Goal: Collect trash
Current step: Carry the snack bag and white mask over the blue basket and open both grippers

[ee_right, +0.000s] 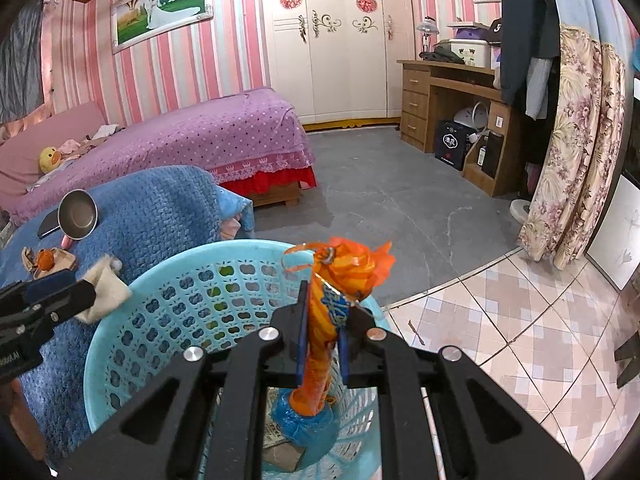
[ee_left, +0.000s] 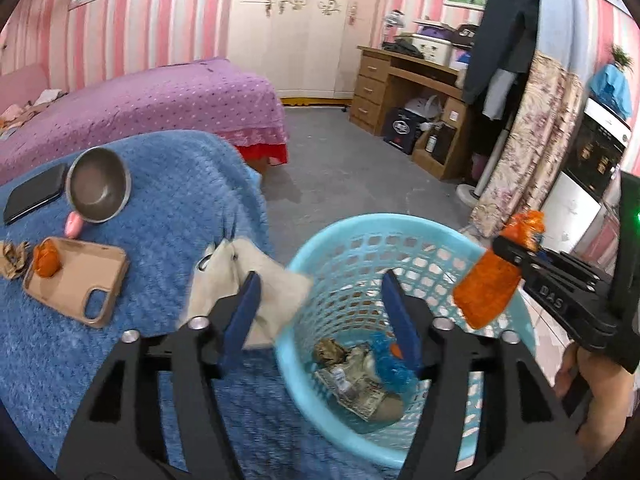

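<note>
We take the turquoise laundry-style basket (ee_left: 404, 364) as our landmark; it serves as the trash bin, standing on the floor against the blue blanket (ee_left: 168, 200) that covers the counter.

Right hand-held gripper (ee_right: 322, 334): jaws clamped tight on an orange snack wrapper (ee_right: 332, 308), held upright directly above the basket's mouth, its lower end already below the rim. We judge it is positioned so a release drops it straight in.

Left hand-held gripper (ee_left: 320, 312): jaws stand wide with nothing pressed between the pads. It hangs over the basket's left rim. Inside the basket lie crumpled printed paper (ee_left: 352, 376) and a blue crinkled wrapper (ee_left: 394, 364).

A beige cloth or tissue (ee_left: 256, 284) drapes off the blanket edge, just left of the basket rim, beside the left finger; we cannot tell whether it touches it.

Farther left of the basket, on the blanket: a small orange wrapper (ee_left: 46, 260) resting on a tan phone case (ee_left: 76, 280), a brown paper scrap (ee_left: 12, 260), a steel bowl (ee_left: 98, 186), a dark phone (ee_left: 34, 194). The scraps look like remaining trash.
</note>
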The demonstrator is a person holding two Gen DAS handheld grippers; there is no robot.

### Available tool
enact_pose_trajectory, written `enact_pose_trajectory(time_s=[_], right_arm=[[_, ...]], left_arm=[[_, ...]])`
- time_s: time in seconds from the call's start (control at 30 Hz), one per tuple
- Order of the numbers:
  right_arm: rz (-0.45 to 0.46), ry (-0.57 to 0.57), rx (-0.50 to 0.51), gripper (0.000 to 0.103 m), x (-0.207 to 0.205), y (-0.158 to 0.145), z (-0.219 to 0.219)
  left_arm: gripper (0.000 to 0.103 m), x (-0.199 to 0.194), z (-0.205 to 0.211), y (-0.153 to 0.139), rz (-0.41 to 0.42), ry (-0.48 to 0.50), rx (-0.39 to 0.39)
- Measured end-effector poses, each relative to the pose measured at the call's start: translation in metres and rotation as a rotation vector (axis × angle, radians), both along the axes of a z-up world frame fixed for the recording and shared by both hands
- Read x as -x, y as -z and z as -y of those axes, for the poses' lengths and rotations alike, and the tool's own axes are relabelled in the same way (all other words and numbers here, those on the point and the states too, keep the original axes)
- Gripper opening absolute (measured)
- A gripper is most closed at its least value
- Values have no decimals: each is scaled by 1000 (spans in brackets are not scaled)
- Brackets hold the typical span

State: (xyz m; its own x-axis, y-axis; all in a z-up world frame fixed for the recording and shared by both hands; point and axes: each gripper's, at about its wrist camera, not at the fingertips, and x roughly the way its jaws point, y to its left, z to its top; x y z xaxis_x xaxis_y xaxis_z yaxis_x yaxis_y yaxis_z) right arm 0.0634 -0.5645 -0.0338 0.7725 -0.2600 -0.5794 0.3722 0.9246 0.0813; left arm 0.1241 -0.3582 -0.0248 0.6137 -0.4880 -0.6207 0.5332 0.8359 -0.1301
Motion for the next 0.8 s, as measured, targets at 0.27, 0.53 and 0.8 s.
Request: enact_pose_trajectory(time_s=[0.27,0.53,0.8], right_arm=[[-1,-5,-3,12,-1,3,-3],[2,-14,-5,12,-5,3,-9],[-22,-16,5,12,-8,6,-10]], left_arm=[[75,-9,-32,-4,55,-33,-28],[76,-41,-48,16,-57,-46,-26],[23,-48,-21,34,-95,33,-83]])
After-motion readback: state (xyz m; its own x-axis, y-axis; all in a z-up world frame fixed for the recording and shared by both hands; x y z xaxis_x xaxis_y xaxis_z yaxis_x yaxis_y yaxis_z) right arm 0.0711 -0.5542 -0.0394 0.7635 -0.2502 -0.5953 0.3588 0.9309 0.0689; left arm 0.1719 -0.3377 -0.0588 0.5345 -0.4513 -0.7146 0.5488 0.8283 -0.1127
